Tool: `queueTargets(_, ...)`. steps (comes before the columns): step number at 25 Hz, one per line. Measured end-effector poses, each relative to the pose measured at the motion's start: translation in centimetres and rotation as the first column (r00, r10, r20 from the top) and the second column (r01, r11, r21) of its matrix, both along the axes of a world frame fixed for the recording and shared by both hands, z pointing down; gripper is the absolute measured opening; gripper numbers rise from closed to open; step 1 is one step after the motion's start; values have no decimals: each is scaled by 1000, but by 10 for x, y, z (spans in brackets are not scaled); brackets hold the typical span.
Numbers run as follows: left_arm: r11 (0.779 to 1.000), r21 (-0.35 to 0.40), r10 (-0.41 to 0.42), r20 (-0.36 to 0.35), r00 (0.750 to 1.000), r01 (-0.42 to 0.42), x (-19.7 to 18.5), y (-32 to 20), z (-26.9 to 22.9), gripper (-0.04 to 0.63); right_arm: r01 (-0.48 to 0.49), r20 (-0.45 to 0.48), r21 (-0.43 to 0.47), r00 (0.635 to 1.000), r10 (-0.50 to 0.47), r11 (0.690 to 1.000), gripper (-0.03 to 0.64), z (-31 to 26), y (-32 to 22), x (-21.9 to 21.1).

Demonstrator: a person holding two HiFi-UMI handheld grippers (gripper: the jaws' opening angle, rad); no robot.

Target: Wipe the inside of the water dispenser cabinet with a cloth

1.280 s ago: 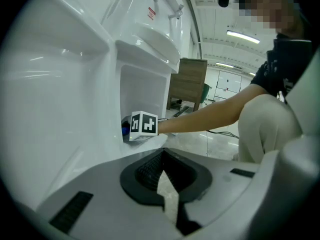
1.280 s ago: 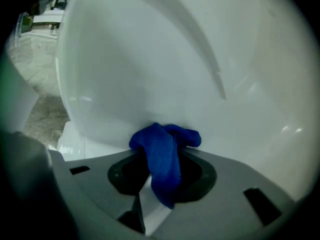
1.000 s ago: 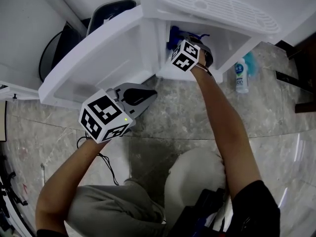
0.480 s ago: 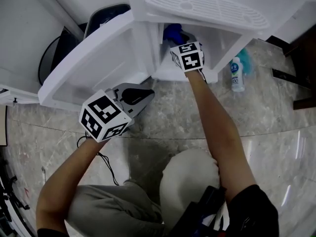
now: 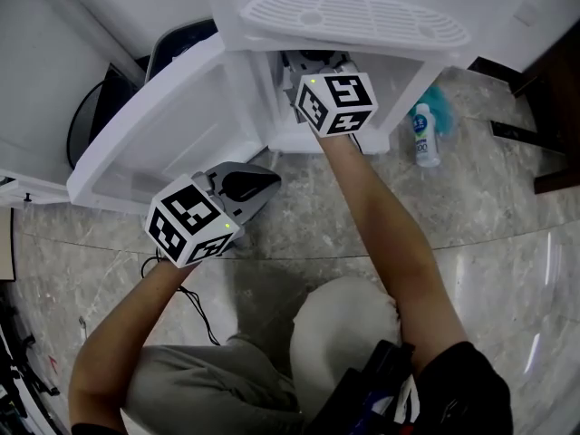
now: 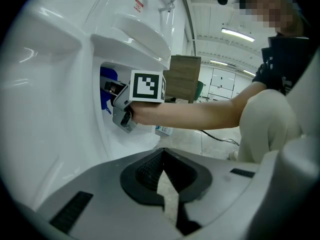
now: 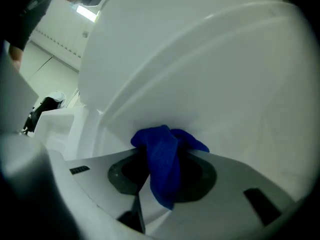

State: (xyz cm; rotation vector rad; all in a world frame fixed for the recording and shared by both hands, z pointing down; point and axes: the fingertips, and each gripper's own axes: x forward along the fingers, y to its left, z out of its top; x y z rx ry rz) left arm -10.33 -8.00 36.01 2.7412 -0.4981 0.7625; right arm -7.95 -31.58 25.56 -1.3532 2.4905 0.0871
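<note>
The blue cloth is sitting bunched between the jaws of the right gripper, which are clamping it with a fold sticking out ahead and a tail hanging down over the pads. That leading fold is lying against, or just short of, the white inner wall of the water dispenser cabinet; actual contact is too close to call. From the head view the right gripper is reaching into the cabinet opening just under the drip tray, with only its marker cube and the forearm showing outside, so the cloth is working high up inside. The wiping step itself looks to be in hand, on the upper part of the interior. The cabinet door is standing wide open to the left. The left gripper is hovering outside, near the door's lower edge and above the stone floor, its jaws closed together on nothing. A small bottle is lying on the floor just right of the cabinet, clear of the work. Next, the right hand will probably need to be pressing the cloth flat to the wall and drawing it across and down, keeping the grip firm so the cloth is not slipping out.
</note>
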Motion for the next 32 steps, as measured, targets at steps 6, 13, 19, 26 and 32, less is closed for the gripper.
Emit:
queueTargets(6, 1000, -2, 0, 3, 1000, 0, -3, 5, -2, 6, -33, -45, -4, 998, 33, 999, 107, 3, -21, 0)
queueTargets(13, 1000, 0, 6, 12, 1000, -6, -6, 6, -1, 6, -59, -49, -47, 997, 57, 997, 107, 4, -45, 3)
queueTargets(19, 1000, -2, 15, -1, 1000, -15, -1, 5, 0, 6, -48, -33, -5, 998, 48, 999, 107, 1, -15, 0)
queueTargets(26, 1000, 7, 26, -1, 1000, -26, 3, 6, -3, 6, -83, -79, -73, 994, 77, 994, 107, 2, -53, 2)
queueTargets(32, 1000, 14, 15, 9, 1000, -15, 3, 0, -2, 6, 11, -100, -65, 995, -18, 998, 107, 5, -17, 0)
